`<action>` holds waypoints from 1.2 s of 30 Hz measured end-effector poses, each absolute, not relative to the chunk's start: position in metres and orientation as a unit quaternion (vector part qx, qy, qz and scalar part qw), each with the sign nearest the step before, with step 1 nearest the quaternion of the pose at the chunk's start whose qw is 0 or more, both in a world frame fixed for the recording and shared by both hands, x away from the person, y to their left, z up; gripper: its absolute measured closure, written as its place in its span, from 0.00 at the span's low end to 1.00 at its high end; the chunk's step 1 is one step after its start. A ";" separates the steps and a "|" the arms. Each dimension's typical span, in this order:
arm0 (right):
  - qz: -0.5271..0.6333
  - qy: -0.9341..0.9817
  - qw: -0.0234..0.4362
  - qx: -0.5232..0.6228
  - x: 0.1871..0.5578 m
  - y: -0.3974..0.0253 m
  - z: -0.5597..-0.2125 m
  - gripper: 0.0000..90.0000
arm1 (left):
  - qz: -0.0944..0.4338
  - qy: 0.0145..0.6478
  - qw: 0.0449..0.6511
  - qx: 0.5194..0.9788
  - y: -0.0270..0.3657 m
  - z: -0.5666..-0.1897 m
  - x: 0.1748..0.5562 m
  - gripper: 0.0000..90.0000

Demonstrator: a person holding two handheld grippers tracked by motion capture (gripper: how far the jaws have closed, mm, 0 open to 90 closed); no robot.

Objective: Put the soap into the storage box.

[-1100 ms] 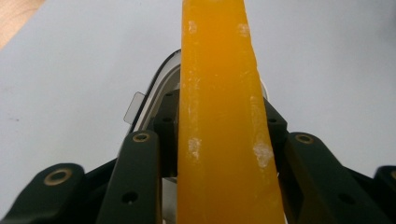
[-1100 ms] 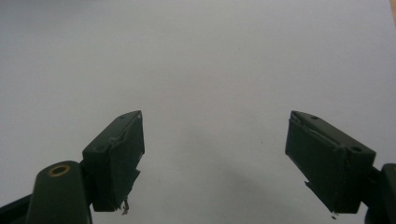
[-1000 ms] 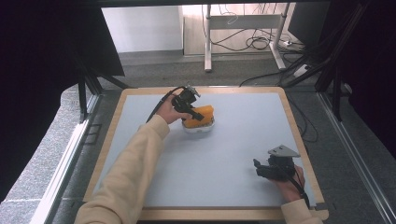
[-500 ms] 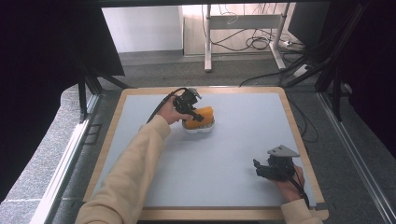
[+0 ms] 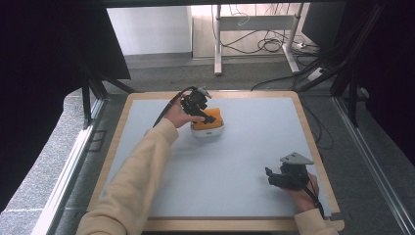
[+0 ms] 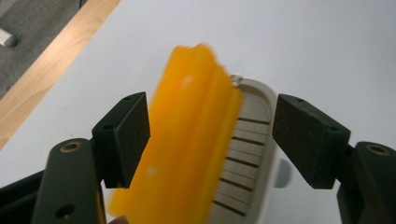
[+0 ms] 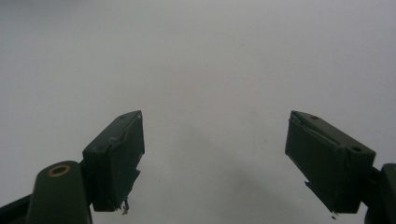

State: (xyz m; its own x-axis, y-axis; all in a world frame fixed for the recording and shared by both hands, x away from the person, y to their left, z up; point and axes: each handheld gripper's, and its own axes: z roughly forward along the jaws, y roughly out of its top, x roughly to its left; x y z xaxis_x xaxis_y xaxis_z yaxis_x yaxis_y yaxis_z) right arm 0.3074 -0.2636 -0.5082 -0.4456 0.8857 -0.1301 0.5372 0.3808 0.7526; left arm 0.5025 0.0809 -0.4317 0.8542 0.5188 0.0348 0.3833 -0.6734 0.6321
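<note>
Orange lid (image 6: 187,140) tilted half off white slotted container (image 5: 207,130), far centre of bench (image 5: 244,161). Left claw (image 5: 199,110) wide around both, gripping nothing. Right claw (image 5: 281,177) wide, idle near right. Risk: closing askew pushes lid off.

White dish (image 5: 207,131) on table (image 5: 254,147)
</note>
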 end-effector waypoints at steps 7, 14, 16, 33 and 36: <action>0.323 0.787 0.269 0.452 0.308 -0.264 -0.508 0.22 | 0.100 0.244 0.335 0.905 0.087 -0.417 0.493 0.30; 0.322 0.787 0.269 0.453 0.307 -0.264 -0.509 0.22 | 0.101 0.248 0.355 0.896 0.096 -0.409 0.476 0.30; 0.322 0.787 0.270 0.453 0.307 -0.264 -0.509 0.22 | 0.104 0.251 0.356 0.894 0.100 -0.410 0.471 0.30; 0.325 0.784 0.273 0.453 0.302 -0.264 -0.506 0.22 | 0.108 0.278 0.373 0.879 0.145 -0.430 0.392 0.29; 0.325 0.784 0.273 0.453 0.302 -0.263 -0.505 0.22 | 0.113 0.284 0.380 0.873 0.155 -0.433 0.377 0.29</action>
State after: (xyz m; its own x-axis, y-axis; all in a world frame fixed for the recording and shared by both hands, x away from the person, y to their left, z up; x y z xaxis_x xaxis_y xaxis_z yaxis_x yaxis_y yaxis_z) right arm 0.3023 -0.2633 -0.5053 -0.4403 0.8877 -0.1345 0.5326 0.3788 0.7568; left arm 0.3767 0.1546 -0.4329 0.8135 0.5813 -0.0181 0.4096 -0.5505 0.7275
